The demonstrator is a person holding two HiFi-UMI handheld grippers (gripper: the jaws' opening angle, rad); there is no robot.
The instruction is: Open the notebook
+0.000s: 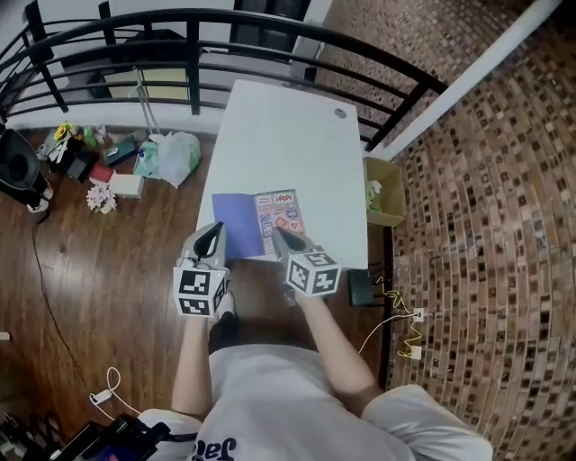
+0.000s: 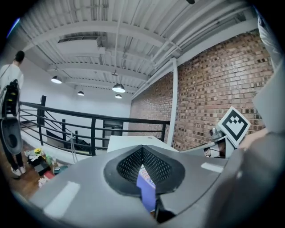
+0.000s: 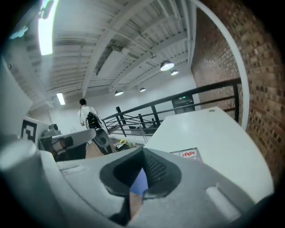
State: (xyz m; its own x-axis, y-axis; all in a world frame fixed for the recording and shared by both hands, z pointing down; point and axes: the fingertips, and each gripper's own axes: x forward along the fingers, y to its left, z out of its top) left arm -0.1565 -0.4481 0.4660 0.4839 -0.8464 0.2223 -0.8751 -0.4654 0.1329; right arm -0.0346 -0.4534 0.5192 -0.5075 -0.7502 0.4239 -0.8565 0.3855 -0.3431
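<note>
The notebook (image 1: pixel 256 225) lies open and flat near the front edge of the white table (image 1: pixel 288 135), a plain blue page on the left and a sticker page (image 1: pixel 281 214) on the right. My left gripper (image 1: pixel 214 229) hovers over its left front corner, jaws together with nothing between them. My right gripper (image 1: pixel 279 232) hovers above the sticker page, also shut and empty. In the left gripper view the fingertips (image 2: pixel 142 148) meet, and the blue page (image 2: pixel 146 187) shows below them. The right gripper view shows its tips (image 3: pixel 142 151) touching above the notebook (image 3: pixel 189 154).
A black railing (image 1: pixel 180 27) curves behind the table. A cardboard box (image 1: pixel 385 191) stands at the table's right side, with a black device (image 1: pixel 364 288) and cables on the floor by it. Bags and clutter (image 1: pixel 166 155) lie on the wooden floor at left. A person (image 3: pixel 87 116) stands far off.
</note>
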